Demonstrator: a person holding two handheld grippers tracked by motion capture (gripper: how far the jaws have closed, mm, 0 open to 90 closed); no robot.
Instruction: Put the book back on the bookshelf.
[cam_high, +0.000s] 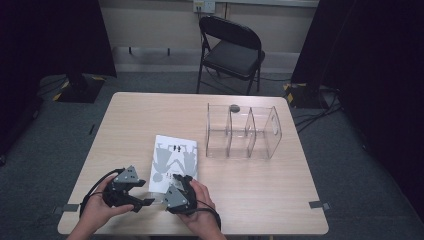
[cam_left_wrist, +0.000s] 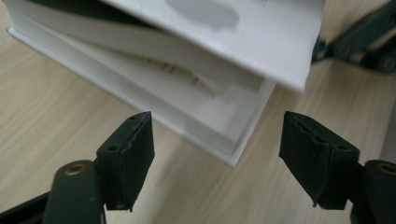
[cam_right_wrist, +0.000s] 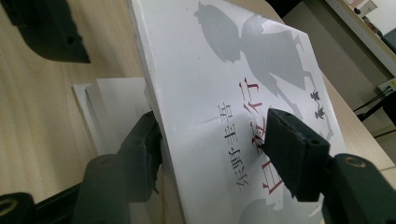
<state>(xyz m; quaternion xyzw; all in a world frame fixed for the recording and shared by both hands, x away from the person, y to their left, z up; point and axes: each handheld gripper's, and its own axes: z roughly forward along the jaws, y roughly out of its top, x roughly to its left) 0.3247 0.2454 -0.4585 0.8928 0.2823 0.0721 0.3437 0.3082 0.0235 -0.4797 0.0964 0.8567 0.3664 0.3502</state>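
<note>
Pinching the book cover with right gripper fingers, left gripper fingers spread empty beside its lifted corner.

In the high view, the book's near edge is hidden behind the right gripper, and its cover print is too small to be read. In the left gripper view, the book is cut off by the top edge. In the right gripper view, the cover's lower characters are covered by a jaw. The chair's front legs are hidden behind the tabletop's far edge.
</note>
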